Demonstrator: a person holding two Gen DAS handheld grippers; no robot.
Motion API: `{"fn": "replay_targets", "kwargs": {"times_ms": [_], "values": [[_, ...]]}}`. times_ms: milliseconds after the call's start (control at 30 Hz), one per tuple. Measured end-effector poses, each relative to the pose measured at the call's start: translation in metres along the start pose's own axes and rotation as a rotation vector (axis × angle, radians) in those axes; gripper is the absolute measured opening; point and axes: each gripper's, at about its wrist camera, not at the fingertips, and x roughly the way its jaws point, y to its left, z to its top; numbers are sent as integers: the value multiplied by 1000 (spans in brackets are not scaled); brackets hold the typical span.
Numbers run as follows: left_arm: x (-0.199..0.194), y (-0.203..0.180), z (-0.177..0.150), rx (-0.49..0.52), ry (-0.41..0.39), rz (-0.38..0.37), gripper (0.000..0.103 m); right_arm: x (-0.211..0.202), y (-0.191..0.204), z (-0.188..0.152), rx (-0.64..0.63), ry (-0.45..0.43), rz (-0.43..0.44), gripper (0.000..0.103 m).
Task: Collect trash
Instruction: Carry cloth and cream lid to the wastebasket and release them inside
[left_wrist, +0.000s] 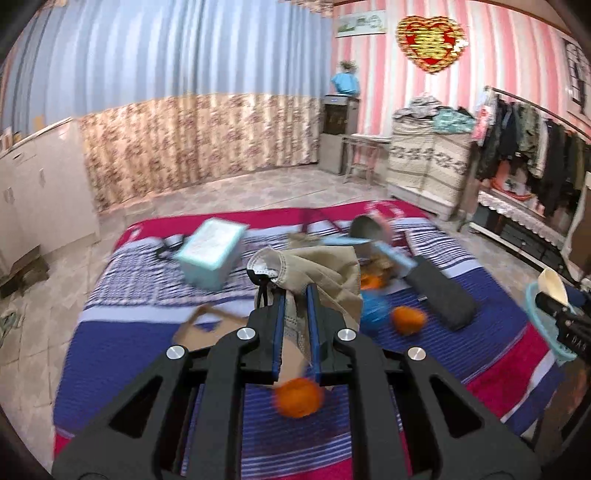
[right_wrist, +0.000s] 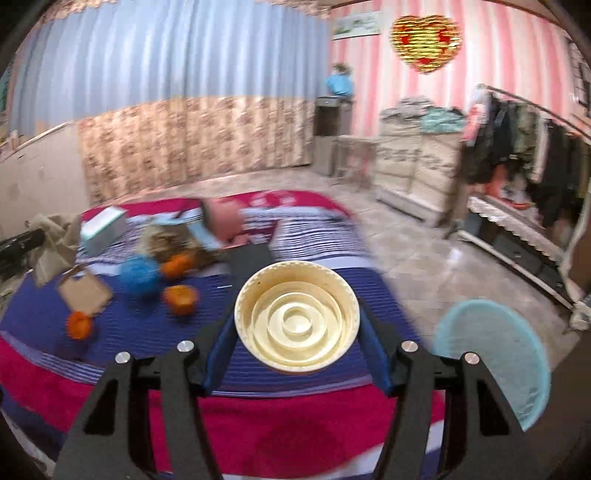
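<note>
Both grippers loaded over the blanket

The right gripper (right_wrist: 297, 326) is pinching a cream round lid (right_wrist: 296, 316) by its rim, with a teal mesh basket (right_wrist: 495, 363) just off to its right past the blanket's edge, bare tile floor (right_wrist: 436, 251) beyond. The left gripper (left_wrist: 295, 325) is clamped tight on a tan cloth bag (left_wrist: 325, 273); orange peels (left_wrist: 299, 397) lie under and ahead of it on the striped blanket (left_wrist: 122, 354).

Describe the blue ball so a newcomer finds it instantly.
On the striped bed cover, look left of the cream round lid gripped in the right tool. The fuzzy blue ball sits among orange fruits, the only blue round thing there.
</note>
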Motion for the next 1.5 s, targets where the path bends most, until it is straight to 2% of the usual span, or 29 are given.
{"fn": "replay_targets", "kwargs": {"times_ms": [133,333,500,933,1200,1333,1400,1467,1500], "values": [[8,-49,10,32,-15,-68,10,-7,-63,1,23,-16,-106,61],[20,-123,16,92,-23,-169,11,-6,-148,-10,158,-14,-180,61],[37,-185,16,135,-2,-257,11,1,-202,-25,251,-9,-217,61],[86,-351,-23,318,83,-434,11,12,-273,-59,355,24,-338,61],[104,-426,-44,415,111,-505,12,21,-286,-69,403,50,-360,61],[108,-450,-51,452,121,-528,21,19,-292,-74,428,53,-365,61],[111,-455,-52,452,126,-532,33,19,-296,-77,435,59,-376,61],[113,-453,-50,439,133,-533,50,18,-299,-80,446,65,-383,61],[114,-451,-49,433,131,-530,52,18,-300,-81,453,67,-386,61]]}}
